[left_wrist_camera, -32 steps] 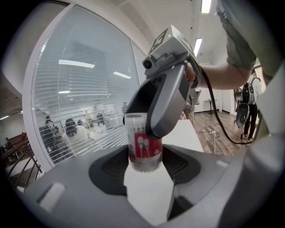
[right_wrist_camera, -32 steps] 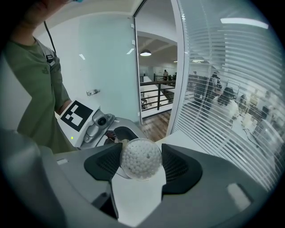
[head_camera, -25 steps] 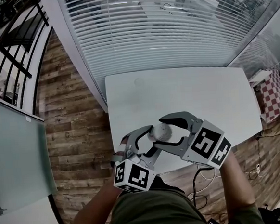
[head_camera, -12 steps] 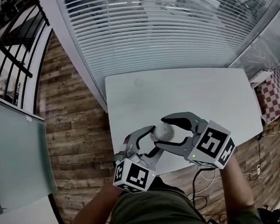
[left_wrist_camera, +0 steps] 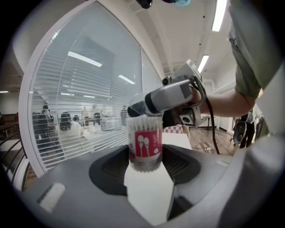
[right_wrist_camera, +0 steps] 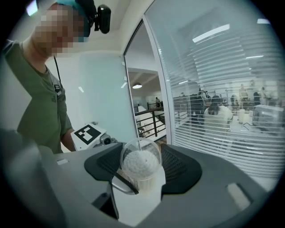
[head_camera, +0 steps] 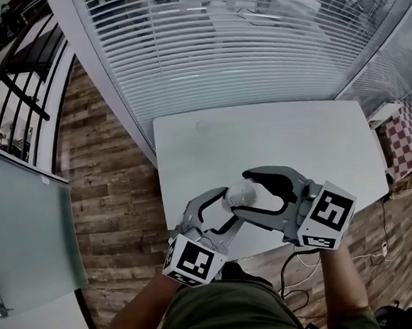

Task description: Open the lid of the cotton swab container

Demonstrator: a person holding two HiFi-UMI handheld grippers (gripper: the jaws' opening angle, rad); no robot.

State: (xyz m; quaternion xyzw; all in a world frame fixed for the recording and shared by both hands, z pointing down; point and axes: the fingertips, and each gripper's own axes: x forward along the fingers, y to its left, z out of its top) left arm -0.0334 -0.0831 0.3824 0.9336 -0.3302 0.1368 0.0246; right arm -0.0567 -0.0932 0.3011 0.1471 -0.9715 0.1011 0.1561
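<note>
The cotton swab container [head_camera: 241,192], a clear tube with a red label [left_wrist_camera: 145,143], is held in the air over the front of the white table [head_camera: 296,139]. My left gripper [head_camera: 229,209] is shut on its lower body and keeps it upright [left_wrist_camera: 144,164]. My right gripper [head_camera: 242,187] comes in from the right and closes round the top end. In the right gripper view the round clear lid [right_wrist_camera: 140,156] sits between the pads, with white swab heads showing through it. I cannot tell whether the lid has parted from the tube.
Window blinds [head_camera: 239,44] run along the table's far side. Wooden floor [head_camera: 107,175] lies to the left, with a black railing [head_camera: 21,75] beyond. A red checkered cloth [head_camera: 403,145] sits at the right edge, and cables [head_camera: 299,259] lie on the floor.
The right gripper's marker cube has shifted right and down in the head view and rolled. The container stays between both grippers. The left gripper has barely moved.
</note>
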